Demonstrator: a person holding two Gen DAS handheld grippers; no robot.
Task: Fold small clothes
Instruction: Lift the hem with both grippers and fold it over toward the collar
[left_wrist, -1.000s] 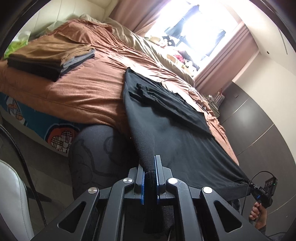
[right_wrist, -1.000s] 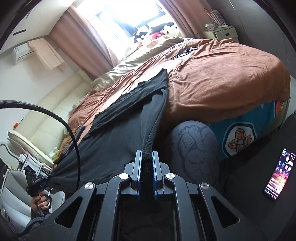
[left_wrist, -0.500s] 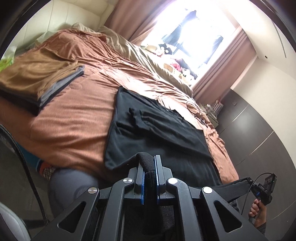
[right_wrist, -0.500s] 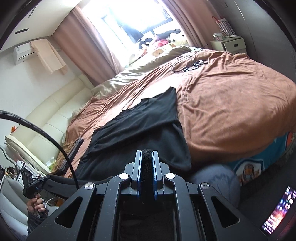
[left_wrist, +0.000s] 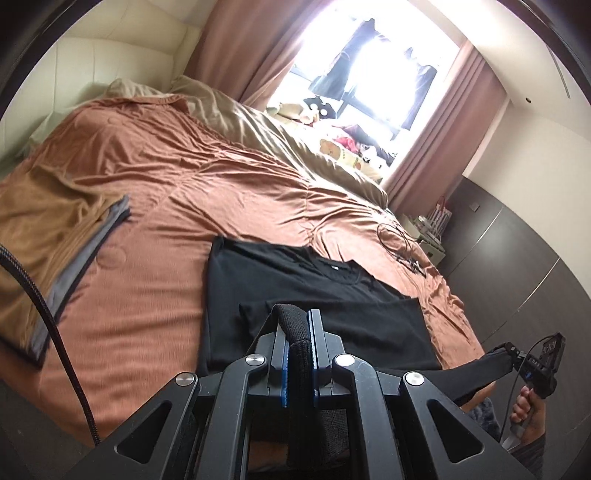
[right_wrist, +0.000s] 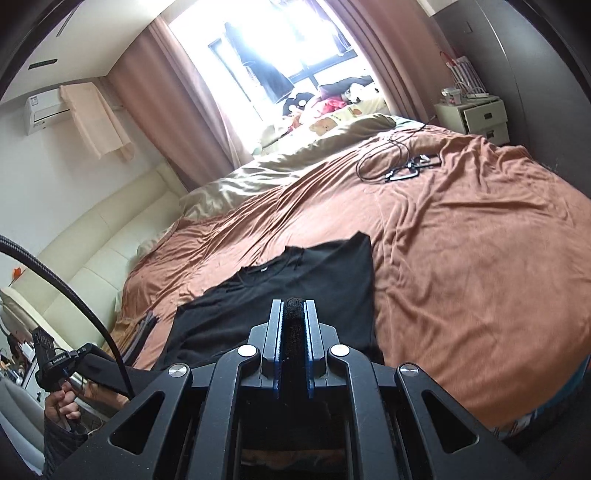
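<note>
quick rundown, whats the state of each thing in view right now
black t-shirt: collar end flat on the bed, near hem lifted
left gripper: shut on the black t-shirt's hem
right gripper: shut on the black t-shirt's hem
folded clothes stack: folded, lying on the bed
cables: loosely coiled on the bed
curtains: drawn open

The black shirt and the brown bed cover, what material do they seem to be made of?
Black shirt: likely matte cotton knit, limp, with no shine, ribbed at the hem clamped in the left tongs. Brown bed cover: probably soft, brushed fabric; fine wrinkles, faint sheen.
</note>
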